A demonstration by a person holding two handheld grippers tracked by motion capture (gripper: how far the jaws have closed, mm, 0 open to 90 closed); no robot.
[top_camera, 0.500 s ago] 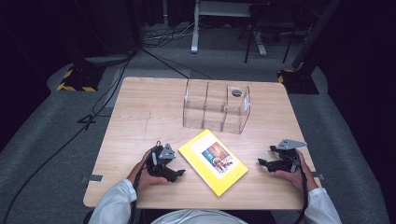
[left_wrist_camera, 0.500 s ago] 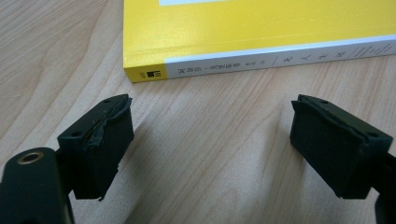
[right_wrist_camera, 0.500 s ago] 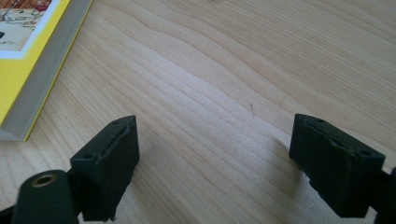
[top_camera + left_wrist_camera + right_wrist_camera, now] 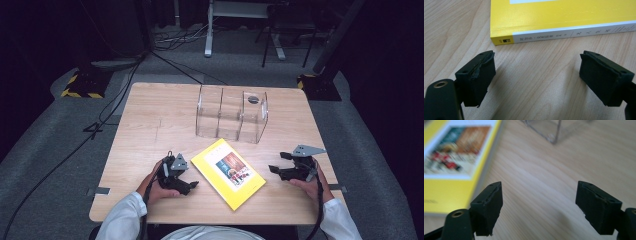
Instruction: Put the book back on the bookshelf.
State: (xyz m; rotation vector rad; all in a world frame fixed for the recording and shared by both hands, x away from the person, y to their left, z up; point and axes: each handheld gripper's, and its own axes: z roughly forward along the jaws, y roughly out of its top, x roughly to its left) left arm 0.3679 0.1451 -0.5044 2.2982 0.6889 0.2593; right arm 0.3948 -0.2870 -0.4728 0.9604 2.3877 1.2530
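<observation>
Wooden table [image 4: 150, 130] — book [image 4: 564, 20] spine lettering

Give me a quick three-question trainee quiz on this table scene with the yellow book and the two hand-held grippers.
1. True or false: the yellow book lies flat between the left hand-held gripper and the right hand-held gripper.
2. What stands beyond the book: A) clear acrylic organizer, B) metal basket, C) cardboard box?
3. How do both grippers' jaws stand?

Key: 1 true; 2 A; 3 open, with nothing between them.

Lab recording bay: wooden table [image 4: 150, 125] on grey carpet, hazard-taped stand bases [image 4: 80, 86] at 10 and 2 o'clock, floor cables [image 4: 105, 107].
</observation>
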